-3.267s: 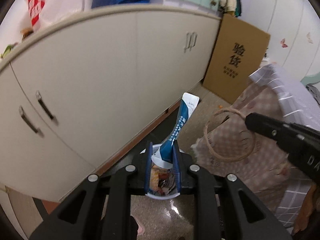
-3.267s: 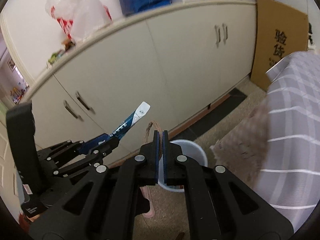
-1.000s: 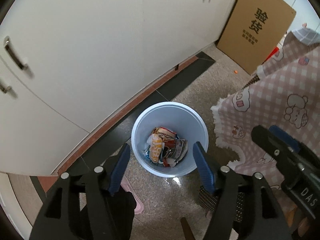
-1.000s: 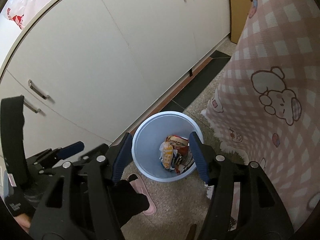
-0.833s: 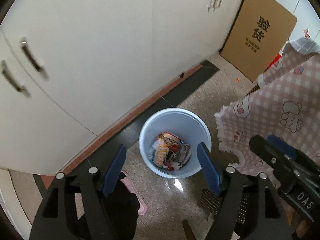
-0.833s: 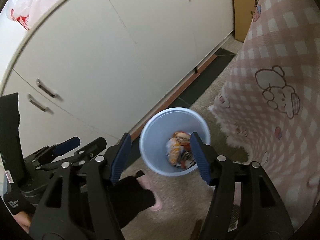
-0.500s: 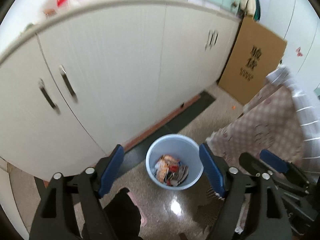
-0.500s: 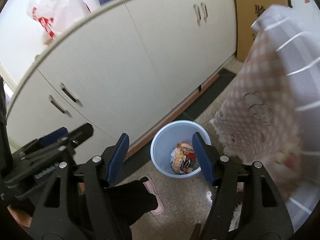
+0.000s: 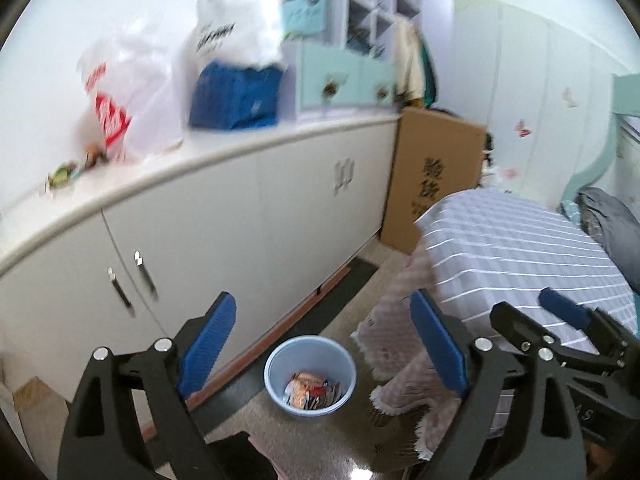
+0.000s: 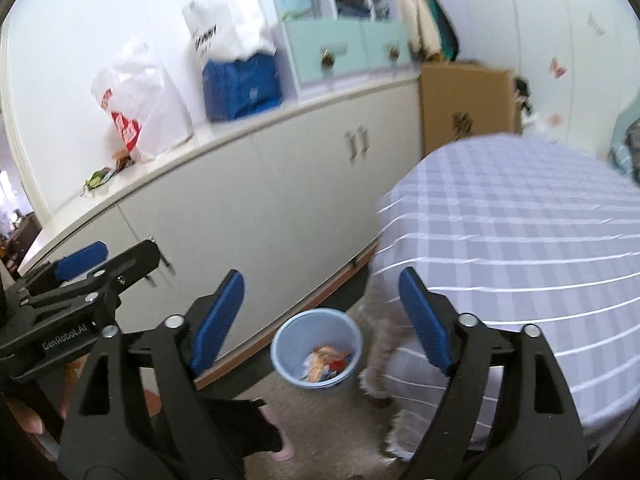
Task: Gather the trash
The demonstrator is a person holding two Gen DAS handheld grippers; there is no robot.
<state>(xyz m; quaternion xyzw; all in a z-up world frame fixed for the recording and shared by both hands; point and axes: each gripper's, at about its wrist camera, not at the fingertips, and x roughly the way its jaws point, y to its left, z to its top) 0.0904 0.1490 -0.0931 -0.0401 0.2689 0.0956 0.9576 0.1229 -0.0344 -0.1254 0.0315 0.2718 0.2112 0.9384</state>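
Observation:
A light blue trash bin (image 9: 311,375) stands on the floor by the cabinet base, with colourful wrappers (image 9: 312,394) inside. It also shows in the right wrist view (image 10: 317,347). My left gripper (image 9: 322,346) is open and empty, held high above the bin. My right gripper (image 10: 320,320) is open and empty, also high above the bin. The right gripper shows at the right of the left wrist view (image 9: 560,332), and the left gripper at the left of the right wrist view (image 10: 80,276).
Long white cabinets (image 9: 240,216) run along the wall, with plastic bags (image 9: 120,104) and a blue bag (image 9: 236,96) on top. A cardboard box (image 9: 432,184) leans at the far end. A table with a checked cloth (image 10: 520,248) stands at the right. A pink slipper (image 10: 280,440) lies on the floor.
Both grippers rose and tilted up, so the bin looks smaller and lower. 3.3 s ago the left held a blue tube and the right a rope loop; both are now open and empty.

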